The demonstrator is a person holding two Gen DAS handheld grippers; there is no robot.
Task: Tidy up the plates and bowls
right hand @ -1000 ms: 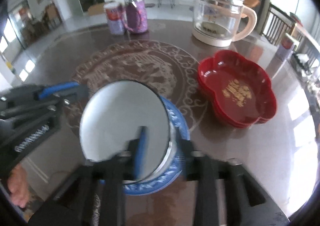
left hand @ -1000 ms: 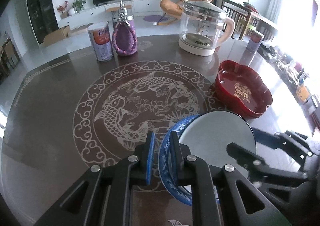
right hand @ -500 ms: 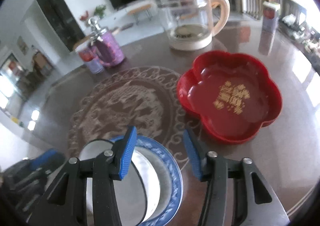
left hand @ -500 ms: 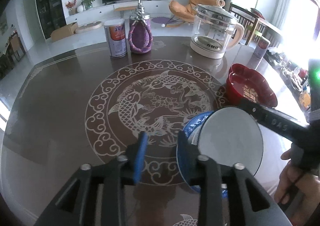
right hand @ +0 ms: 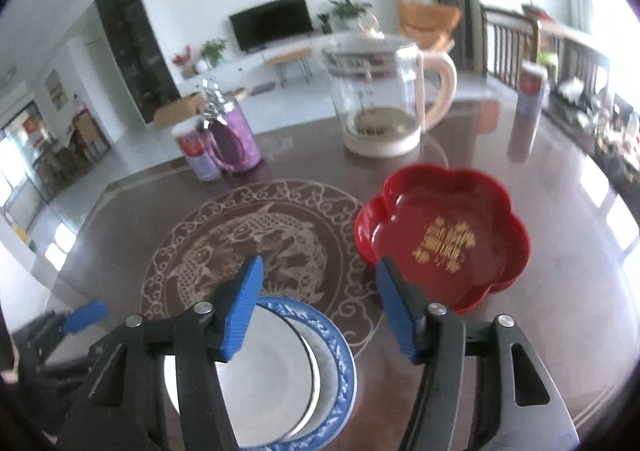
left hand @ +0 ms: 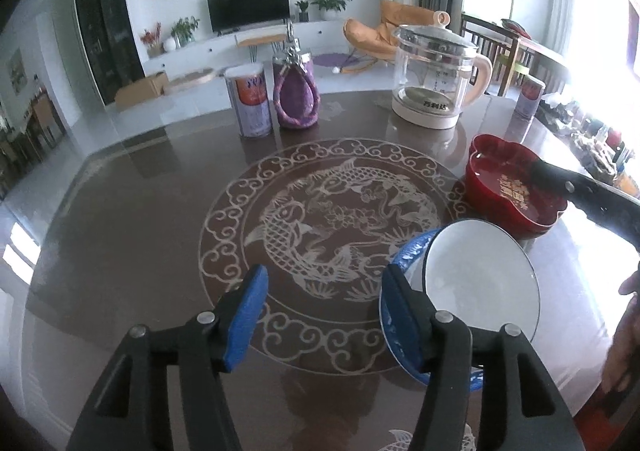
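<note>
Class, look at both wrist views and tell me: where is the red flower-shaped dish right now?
The red flower-shaped dish sits on the table's right side, just beyond the blue-rimmed plate and in front of the glass kettle.

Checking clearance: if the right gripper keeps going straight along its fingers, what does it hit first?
Probably bare table, on the carved fish medallion. The red flower-shaped dish sits just right of that line, though depth is unclear.

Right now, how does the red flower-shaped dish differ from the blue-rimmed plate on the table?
The red dish has a lobed flower outline and raised walls; the blue-rimmed plate is round and shallower. The red dish holds nothing and shows gold characters inside; the blue-rimmed plate carries a silvery round dish on top. The red dish appears larger. Both rest flat on the brown table, apart.
</note>
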